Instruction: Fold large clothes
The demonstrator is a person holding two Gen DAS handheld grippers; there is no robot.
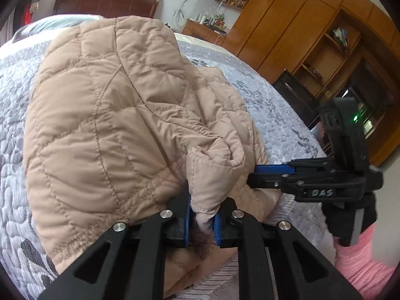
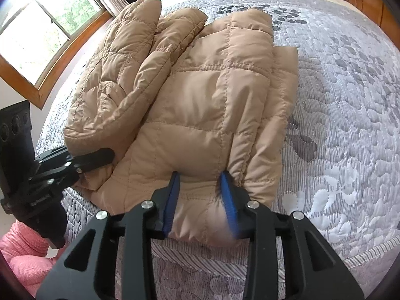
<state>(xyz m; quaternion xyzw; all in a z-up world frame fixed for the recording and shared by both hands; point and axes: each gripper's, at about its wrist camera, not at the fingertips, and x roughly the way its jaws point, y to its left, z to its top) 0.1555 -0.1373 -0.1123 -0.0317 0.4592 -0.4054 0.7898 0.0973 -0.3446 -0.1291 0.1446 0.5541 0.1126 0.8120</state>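
A tan quilted puffer jacket [image 1: 120, 115] lies bunched on a grey-and-white quilted bedspread [image 1: 270, 105]; it also shows in the right wrist view [image 2: 195, 105], partly folded with a sleeve on top. My left gripper [image 1: 203, 221] is shut on a fold of the jacket's near edge. My right gripper [image 2: 200, 195] grips a thick part of the jacket's near hem between its blue pads. Each gripper shows in the other's view, the right gripper [image 1: 252, 177] and the left gripper [image 2: 110, 156], both at the jacket's near edge.
The bedspread [image 2: 350, 100] extends far right and ahead. Wooden wardrobes and shelves [image 1: 312, 25] stand to the right of the bed. A window [image 2: 37, 30] is at the left. A pink sleeve [image 2: 22, 255] shows at the lower left.
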